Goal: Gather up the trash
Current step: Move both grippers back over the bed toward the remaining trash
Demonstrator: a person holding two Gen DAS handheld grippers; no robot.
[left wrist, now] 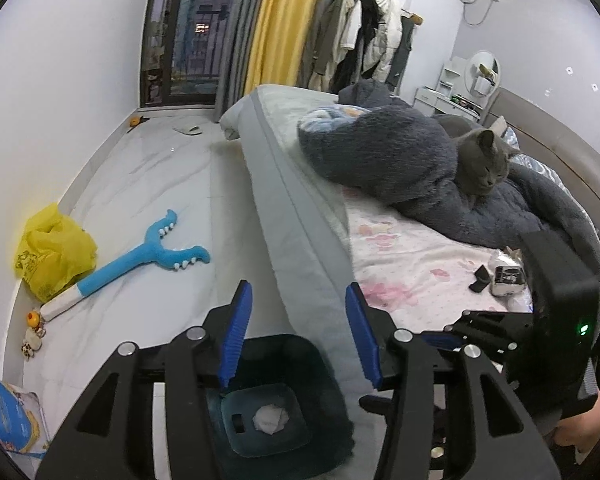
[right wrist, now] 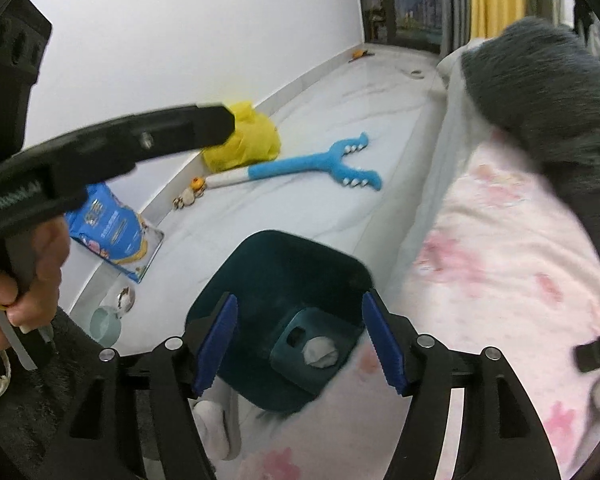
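A dark teal trash bin (left wrist: 324,392) stands on the floor beside the bed and holds a crumpled white tissue (left wrist: 270,419). My left gripper (left wrist: 298,334) is open and empty above the bin. My right gripper (right wrist: 300,346) is open and empty above the bin (right wrist: 276,264), with the tissue (right wrist: 320,354) visible inside. On the pink sheet lie a white crumpled wrapper (left wrist: 508,276) and a small black piece (left wrist: 480,278); the black piece also shows in the right wrist view (right wrist: 594,350).
A grey cat (left wrist: 480,164) lies on a dark fluffy blanket (left wrist: 380,152) on the bed. On the floor are a yellow plastic bag (left wrist: 52,252), a blue plush toy (left wrist: 148,252), a blue package (right wrist: 112,232) and small bowls (right wrist: 106,324).
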